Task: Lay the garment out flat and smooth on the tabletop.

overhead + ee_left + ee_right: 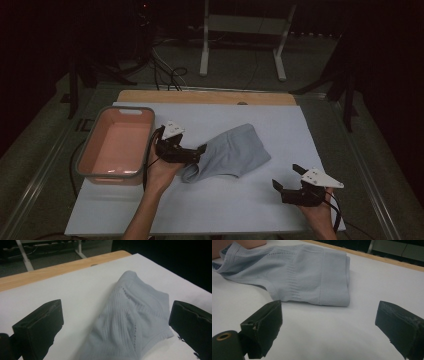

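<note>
A pale blue-grey knitted garment [235, 150] lies crumpled at the middle of the white mat [285, 120]. My left gripper [199, 152] is at the garment's left end, open. In the left gripper view the cloth [130, 315] lies on the mat between the two wide-apart jaws of that gripper [116, 315], and neither jaw presses on it. My right gripper [288, 178] is held open at the front right, apart from the garment. In the right gripper view the garment [307, 275] lies beyond this gripper [329, 317], with bare mat between the jaws.
An empty pink tub [116, 145] with a grey rim stands at the mat's left side, close to my left hand. A wooden strip [210, 97] edges the table's back. Behind it are white frame legs [204, 45] and cables [170, 75] on the floor.
</note>
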